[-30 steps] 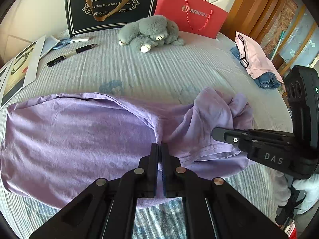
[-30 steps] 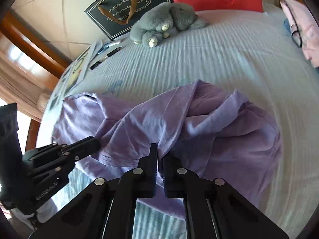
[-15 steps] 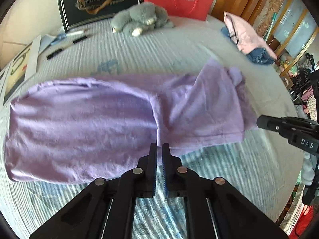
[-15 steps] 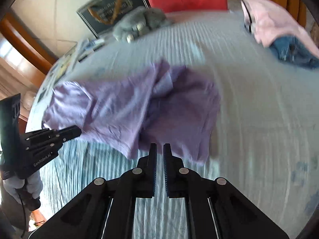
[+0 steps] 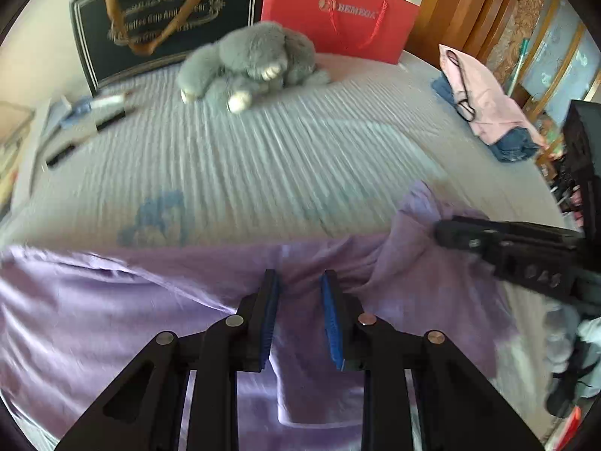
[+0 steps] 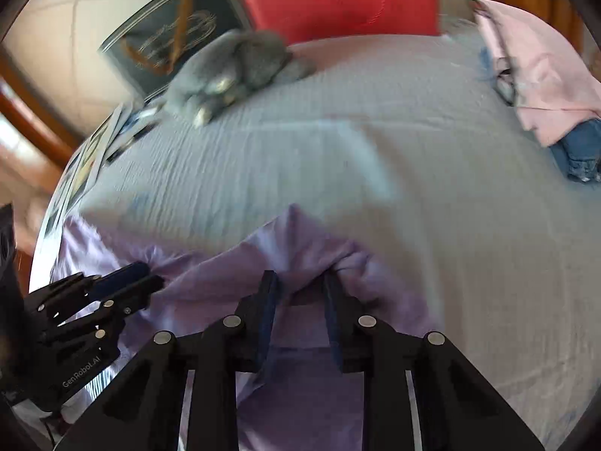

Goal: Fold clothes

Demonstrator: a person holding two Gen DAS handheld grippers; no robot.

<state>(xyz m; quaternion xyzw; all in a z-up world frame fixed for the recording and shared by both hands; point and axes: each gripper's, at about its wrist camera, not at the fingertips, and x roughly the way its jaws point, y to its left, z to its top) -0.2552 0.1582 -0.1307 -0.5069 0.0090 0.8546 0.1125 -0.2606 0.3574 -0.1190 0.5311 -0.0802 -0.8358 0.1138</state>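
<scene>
A light purple garment (image 5: pixel 131 319) lies spread across the striped bed cover (image 5: pixel 281 150), with its right end bunched into folds (image 6: pixel 319 255). My left gripper (image 5: pixel 298 278) hovers over the garment near its far edge. Its jaws are opening, with cloth under the gap and no pad pressing on it. My right gripper (image 6: pixel 300 280) is over the bunched end, jaws opening, with a raised fold of cloth between them. In the left wrist view the right gripper (image 5: pixel 450 233) reaches in from the right. The left gripper (image 6: pixel 146 278) shows at the left of the right wrist view.
A grey plush toy (image 5: pixel 251 62) lies at the back of the bed in front of a black gift bag (image 5: pixel 165 18) and a red bag (image 5: pixel 338 15). Pink and denim clothes (image 5: pixel 484 112) with glasses sit at the right. Pens (image 5: pixel 97 112) and papers lie at the left.
Both grippers were shut on the garment's near edge, then drew back off it as the cloth settled flat. Now both have moved forward over the garment with jaws parted.
</scene>
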